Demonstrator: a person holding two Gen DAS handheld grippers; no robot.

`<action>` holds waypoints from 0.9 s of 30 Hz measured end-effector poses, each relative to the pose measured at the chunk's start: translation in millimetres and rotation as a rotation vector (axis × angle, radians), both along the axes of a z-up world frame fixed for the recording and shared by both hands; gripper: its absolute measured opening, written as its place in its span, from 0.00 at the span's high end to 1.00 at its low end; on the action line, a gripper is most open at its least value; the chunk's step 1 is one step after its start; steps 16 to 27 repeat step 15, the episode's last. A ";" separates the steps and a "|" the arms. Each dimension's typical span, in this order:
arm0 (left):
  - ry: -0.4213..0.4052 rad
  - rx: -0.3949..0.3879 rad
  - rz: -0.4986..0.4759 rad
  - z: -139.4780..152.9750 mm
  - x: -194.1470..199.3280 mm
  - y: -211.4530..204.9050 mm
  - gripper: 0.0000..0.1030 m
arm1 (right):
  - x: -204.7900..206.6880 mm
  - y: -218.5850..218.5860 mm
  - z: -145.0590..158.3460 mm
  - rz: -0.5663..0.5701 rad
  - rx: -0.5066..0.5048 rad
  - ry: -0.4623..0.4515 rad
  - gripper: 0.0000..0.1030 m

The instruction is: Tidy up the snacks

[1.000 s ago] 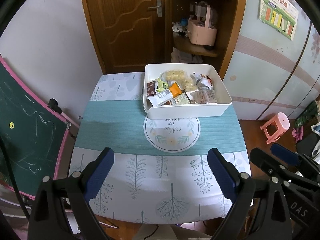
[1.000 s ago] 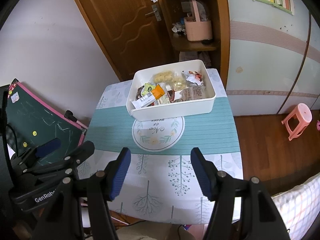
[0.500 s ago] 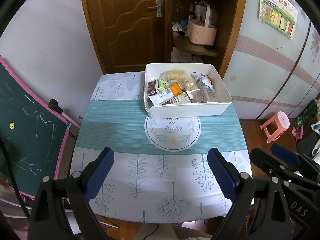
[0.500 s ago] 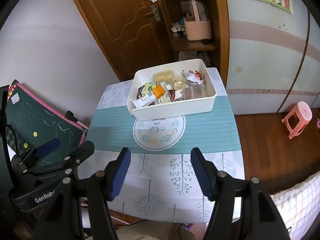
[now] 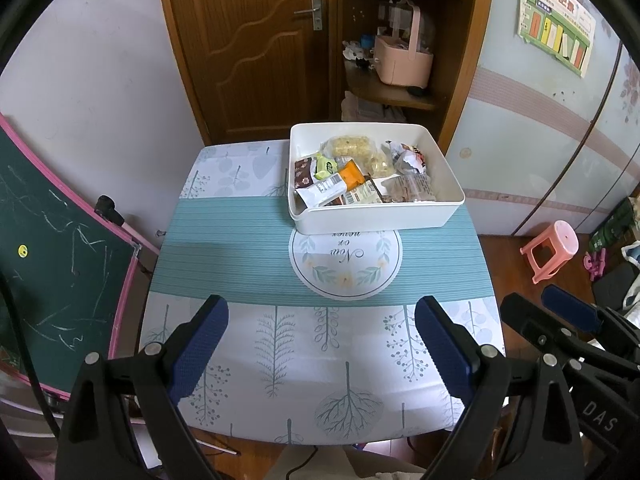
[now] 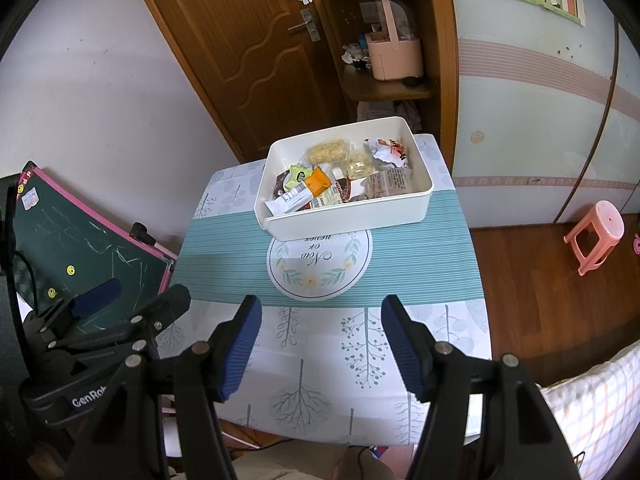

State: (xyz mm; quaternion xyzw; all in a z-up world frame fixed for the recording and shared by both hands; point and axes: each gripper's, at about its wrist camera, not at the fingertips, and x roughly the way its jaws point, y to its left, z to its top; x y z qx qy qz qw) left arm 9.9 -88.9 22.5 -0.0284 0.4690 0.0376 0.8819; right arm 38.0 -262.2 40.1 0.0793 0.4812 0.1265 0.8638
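A white rectangular bin (image 5: 376,218) (image 6: 352,220) stands at the far right of a small table, filled with several wrapped snacks: an orange packet (image 5: 351,174) (image 6: 319,180), a white bar (image 5: 320,192), pale rice-cake packs (image 5: 352,145) and a red-and-white bag (image 6: 390,148). My left gripper (image 5: 322,336) is open and empty above the near table edge. My right gripper (image 6: 322,338) is open and empty too, beside the left one. Each shows at the edge of the other's view.
The table has a teal striped runner (image 5: 232,248) with a round white emblem (image 5: 346,264). A green chalkboard (image 5: 52,264) leans at the left. A pink stool (image 5: 554,246) stands on the wood floor at right. A wooden door and shelf with a pink basket (image 5: 404,60) are behind.
Both views have shifted very slightly; the bin and table sit marginally lower and nearer. The jaws of both grippers stay equally wide open.
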 end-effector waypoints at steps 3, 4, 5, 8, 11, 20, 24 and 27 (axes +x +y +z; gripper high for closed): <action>0.002 -0.004 -0.001 -0.5 -0.5 0.6 0.09 | 0.1 -0.3 0.3 0.001 0.001 0.001 0.39; 0.004 -0.007 -0.002 -1.2 -1.5 1.7 0.09 | 0.1 -0.3 0.4 0.001 0.001 0.001 0.39; 0.004 -0.008 -0.003 -2.0 -2.6 2.7 0.09 | 0.0 -0.2 0.4 0.001 0.000 0.001 0.39; 0.003 -0.004 -0.003 -3.0 -3.6 3.4 0.09 | 0.5 -0.7 0.1 0.002 0.001 0.001 0.39; 0.004 -0.007 -0.003 -2.6 -2.1 3.0 0.09 | 0.4 -0.8 0.5 0.002 0.001 0.002 0.39; 0.004 -0.007 -0.003 -2.5 -2.0 3.0 0.09 | 0.5 -1.0 0.5 0.002 0.001 0.002 0.39; 0.004 -0.007 -0.003 -2.5 -2.0 3.0 0.09 | 0.5 -1.0 0.5 0.002 0.001 0.002 0.39; 0.004 -0.007 -0.003 -2.5 -2.0 3.0 0.09 | 0.5 -1.0 0.5 0.002 0.001 0.002 0.39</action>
